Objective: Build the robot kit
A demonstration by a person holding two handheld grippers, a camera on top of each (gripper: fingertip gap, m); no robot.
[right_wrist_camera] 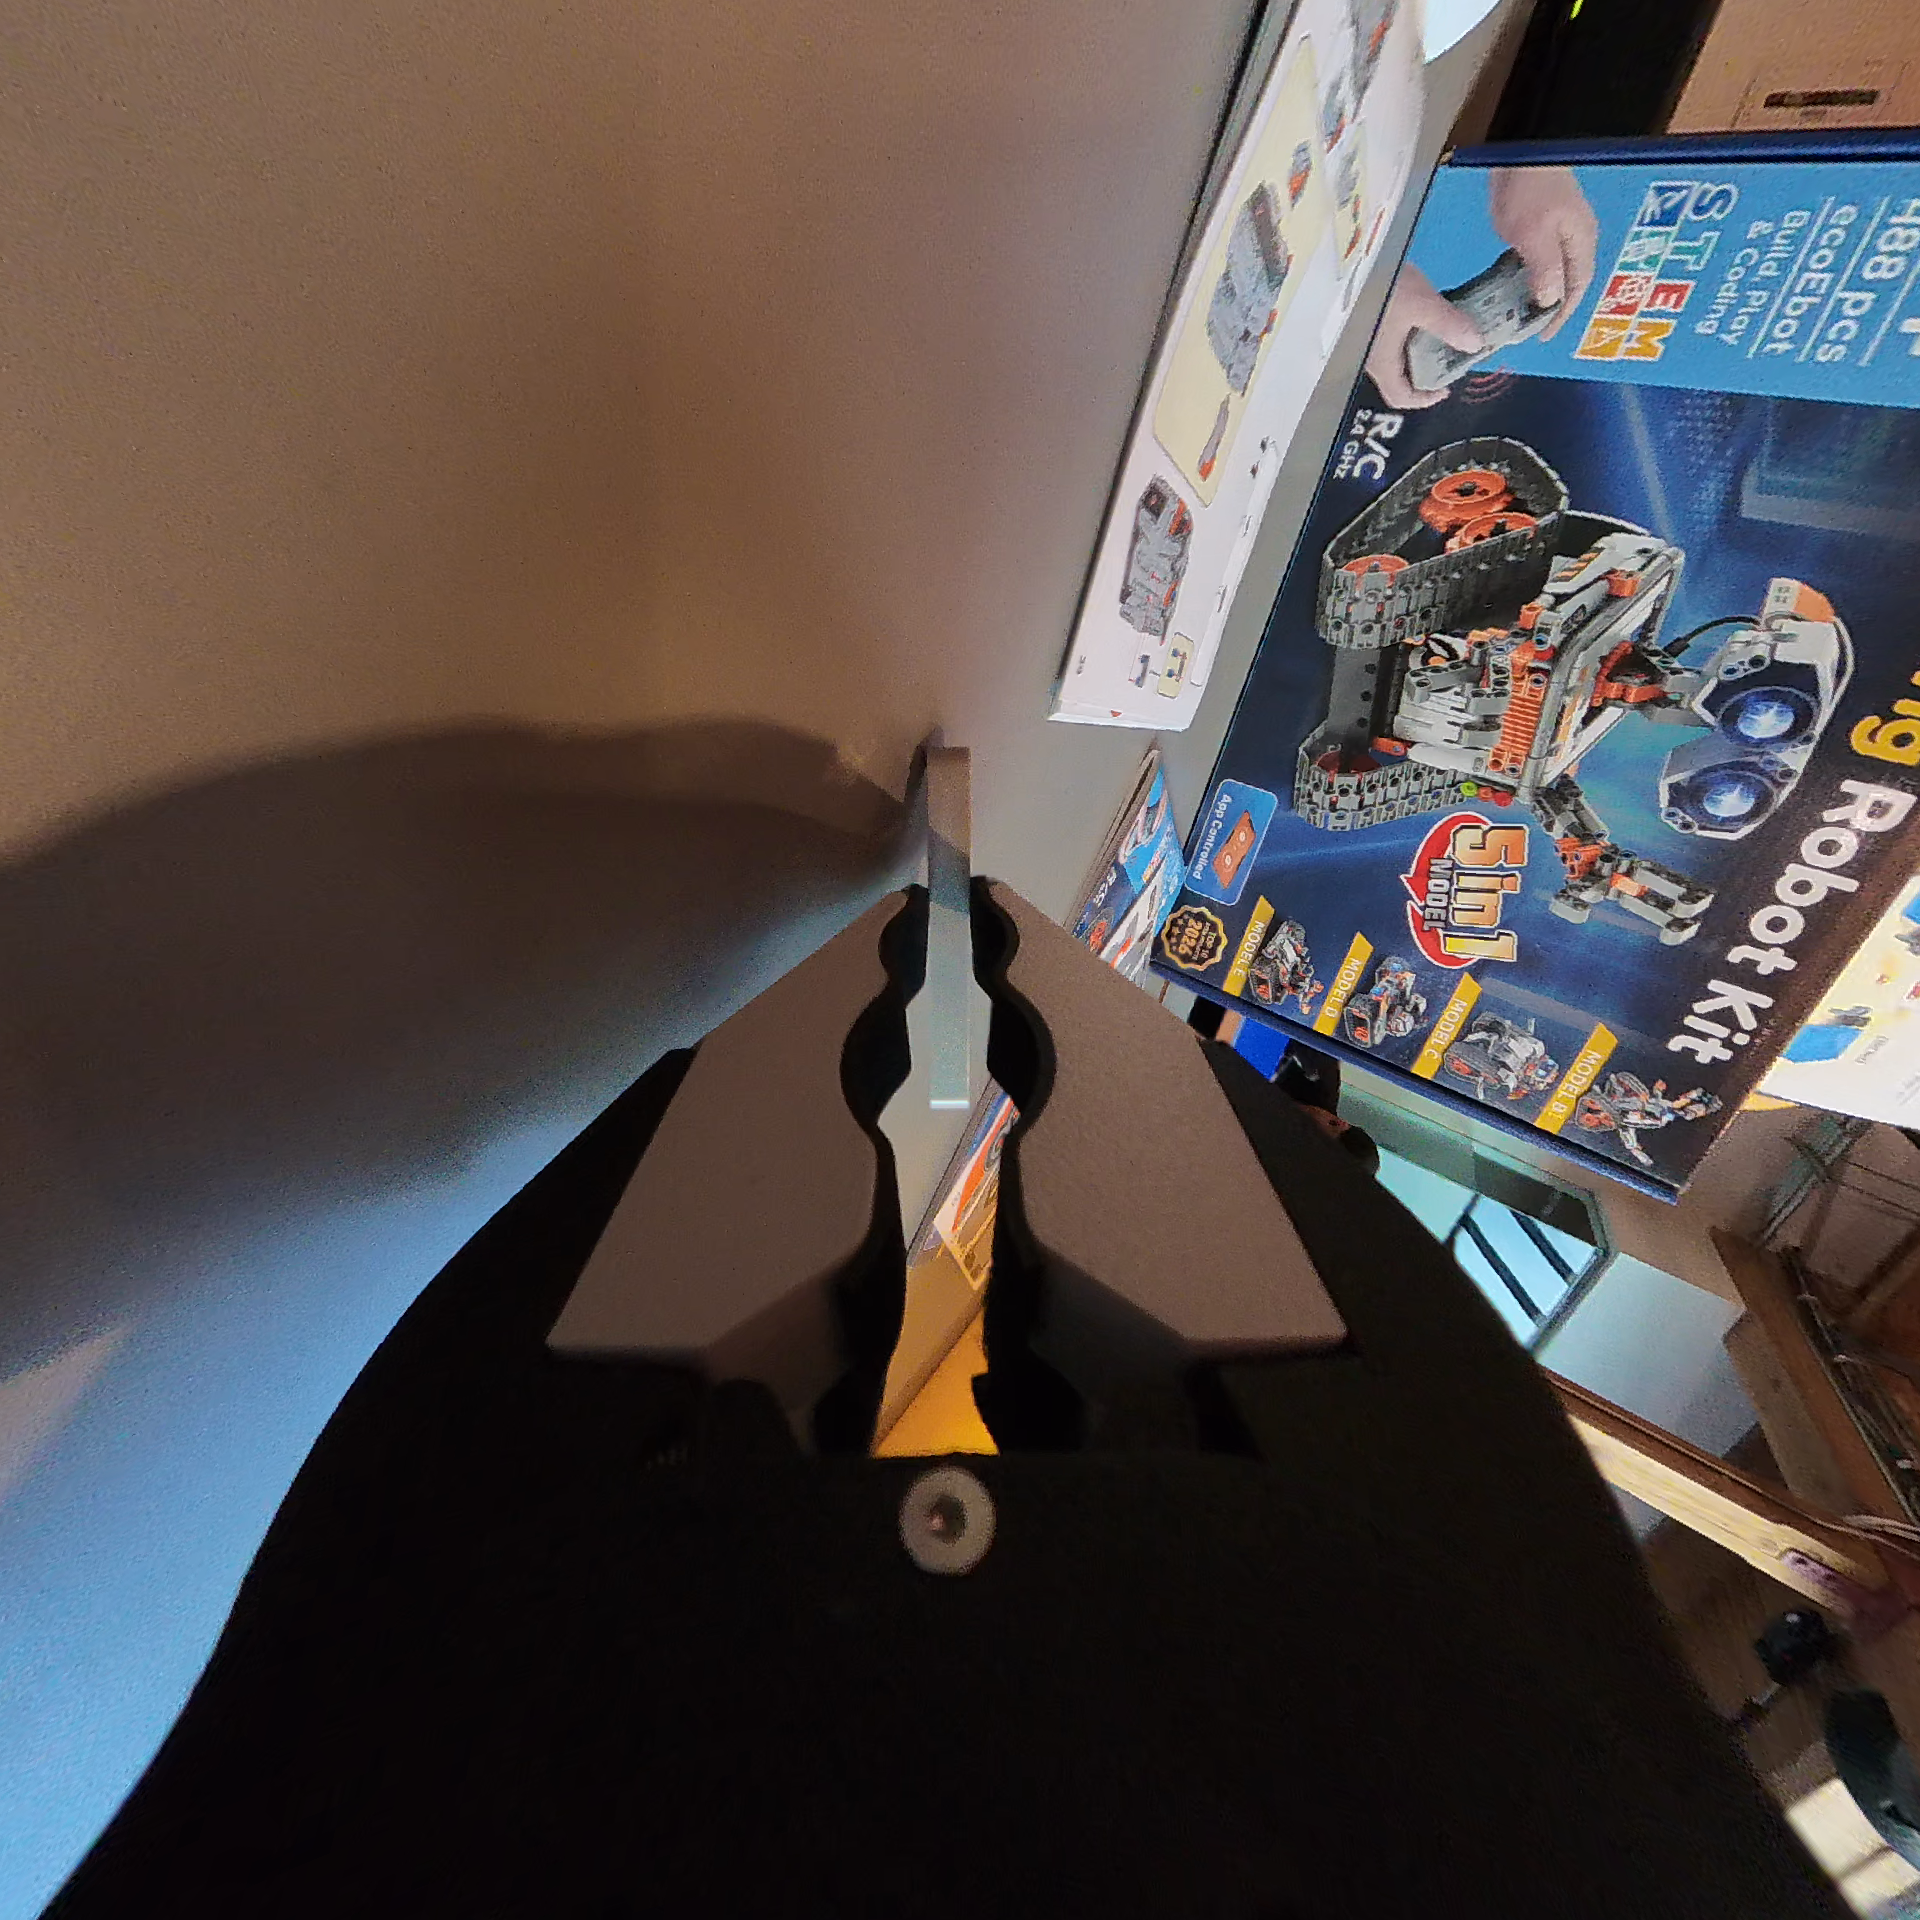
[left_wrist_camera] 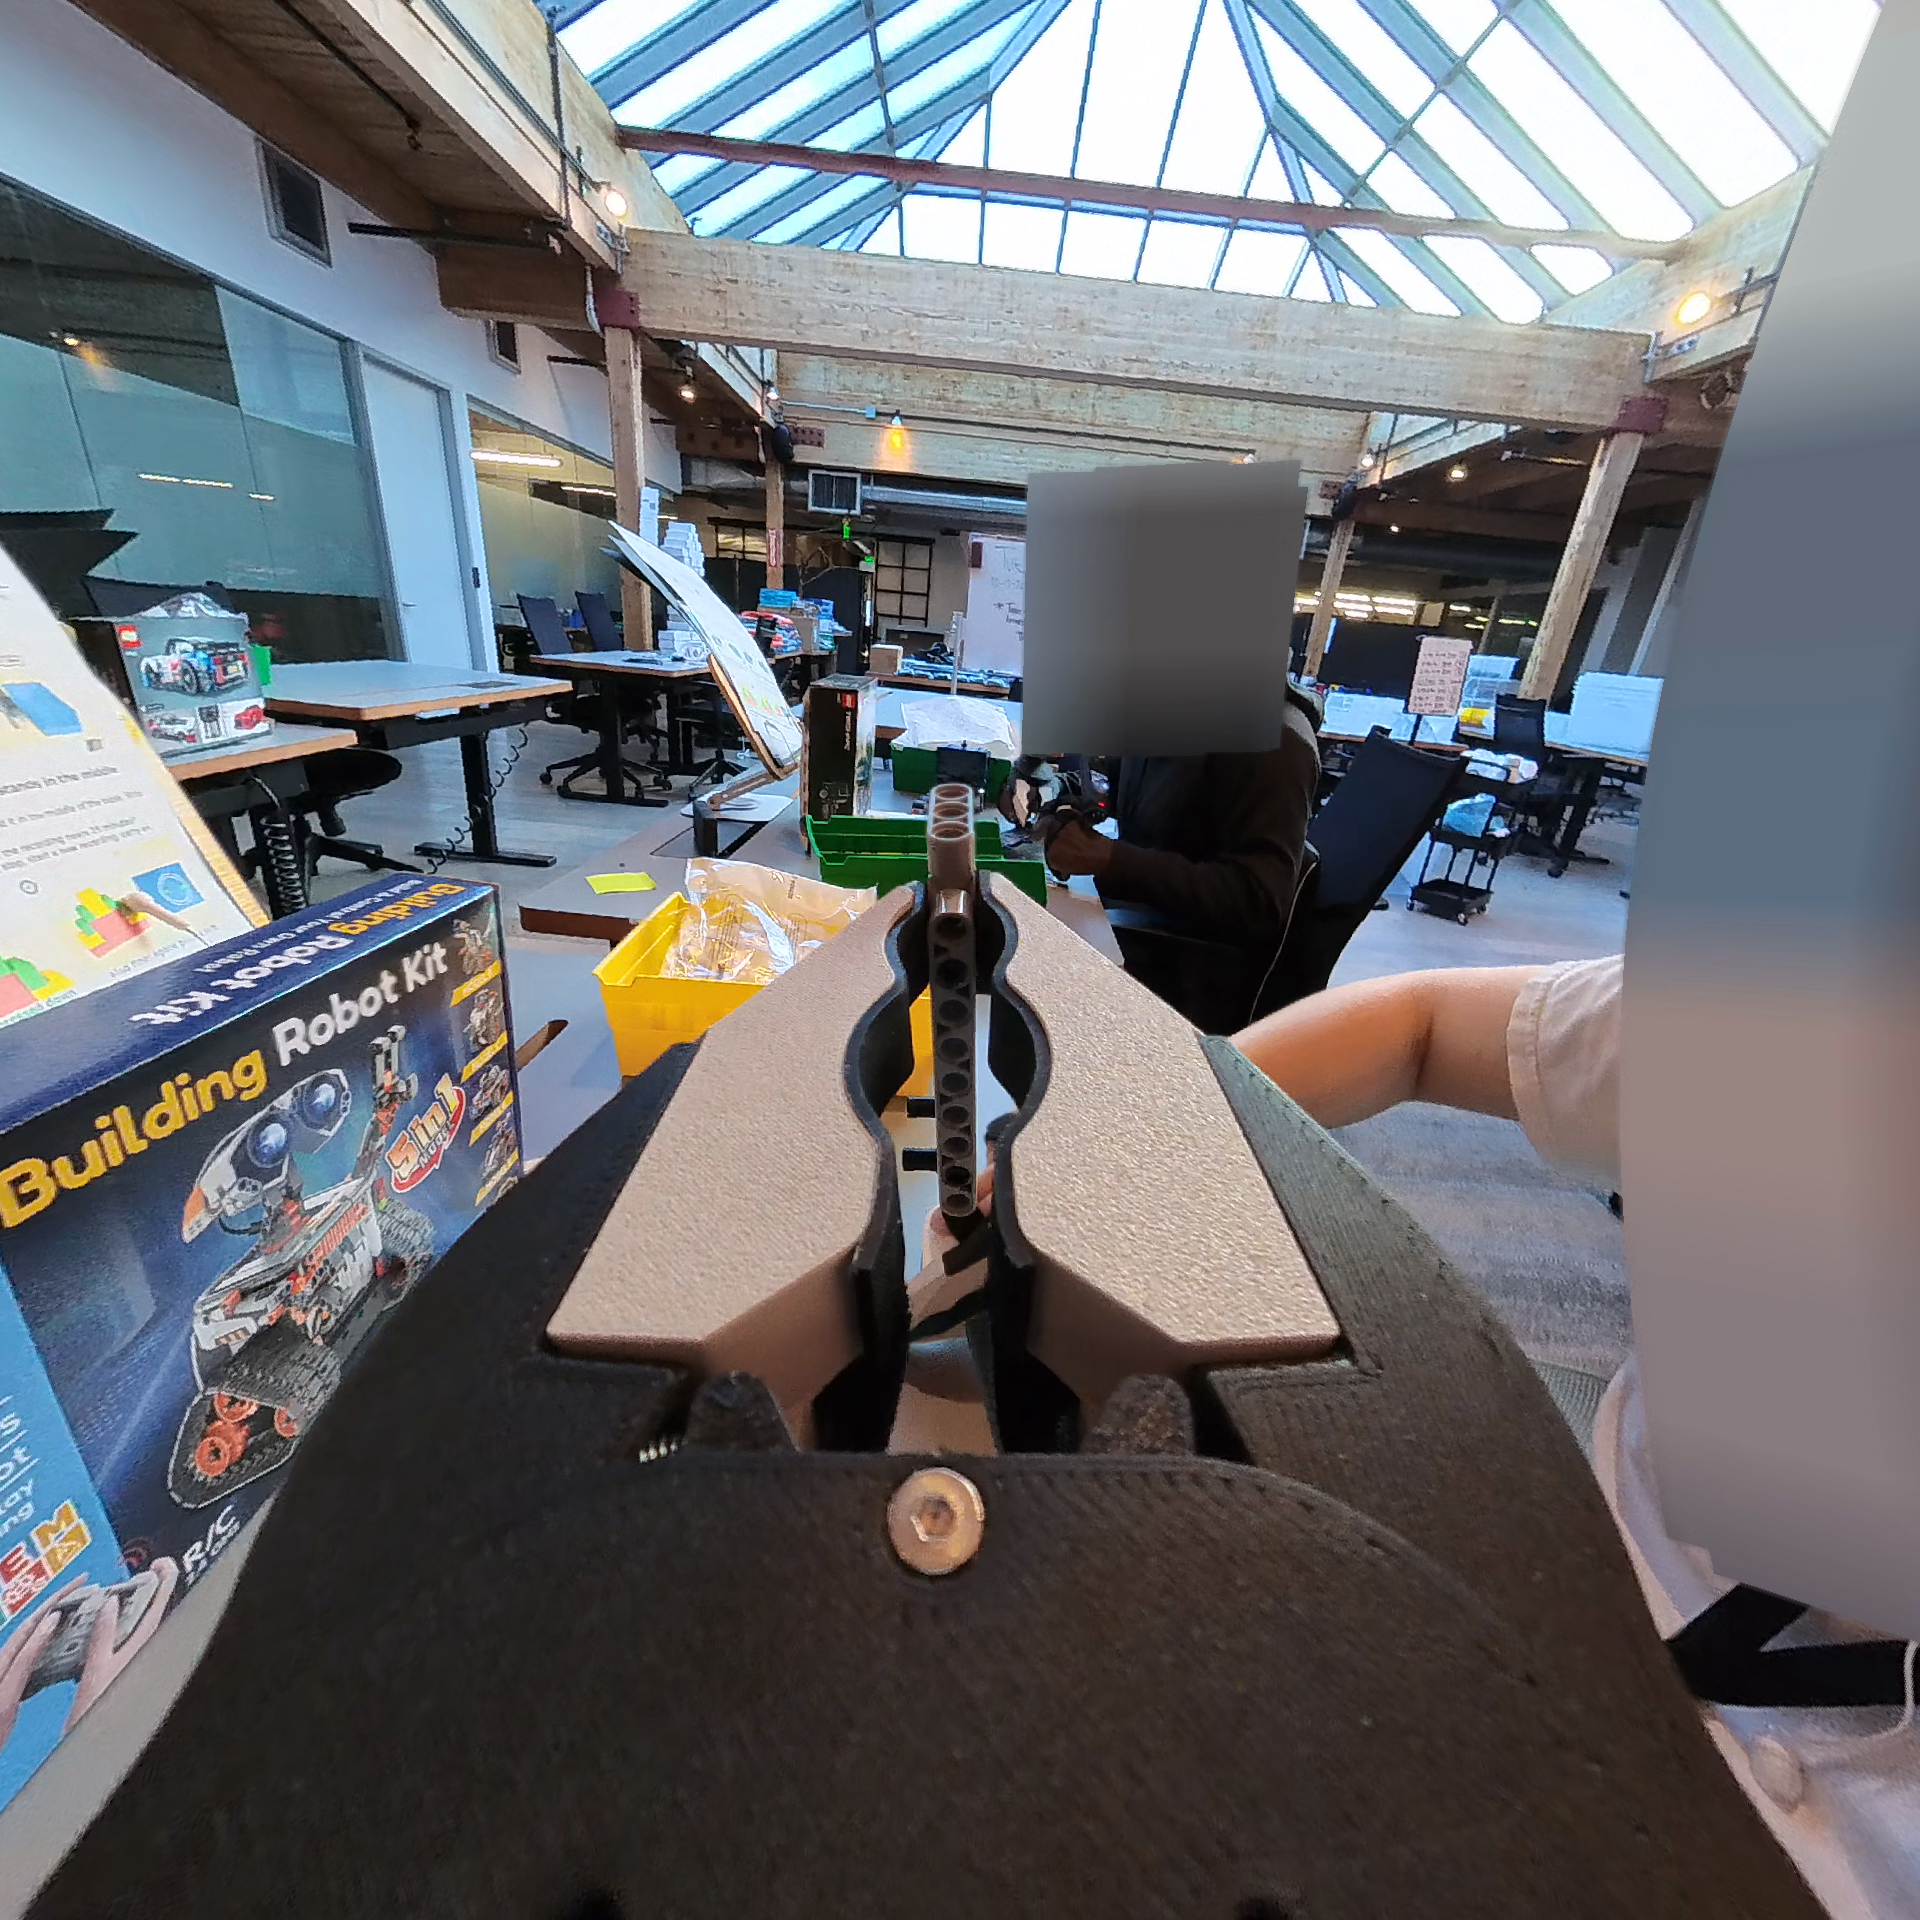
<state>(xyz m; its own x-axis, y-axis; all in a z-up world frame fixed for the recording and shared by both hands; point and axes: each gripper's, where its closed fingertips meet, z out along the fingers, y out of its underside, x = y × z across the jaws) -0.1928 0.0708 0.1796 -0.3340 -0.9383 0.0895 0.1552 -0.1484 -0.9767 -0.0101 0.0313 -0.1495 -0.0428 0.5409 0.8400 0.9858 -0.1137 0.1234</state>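
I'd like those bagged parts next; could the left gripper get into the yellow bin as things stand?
Probably not yet: the left gripper is shut on a dark holed beam, though the yellow bin ahead looks unobstructed.

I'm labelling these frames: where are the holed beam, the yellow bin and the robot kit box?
Holed beam [left_wrist_camera: 952, 1049]: left wrist view, mid-length of its holed face.
Yellow bin [left_wrist_camera: 649, 1003]: left wrist view, front wall.
Robot kit box [right_wrist_camera: 1558, 665]: right wrist view, printed front.
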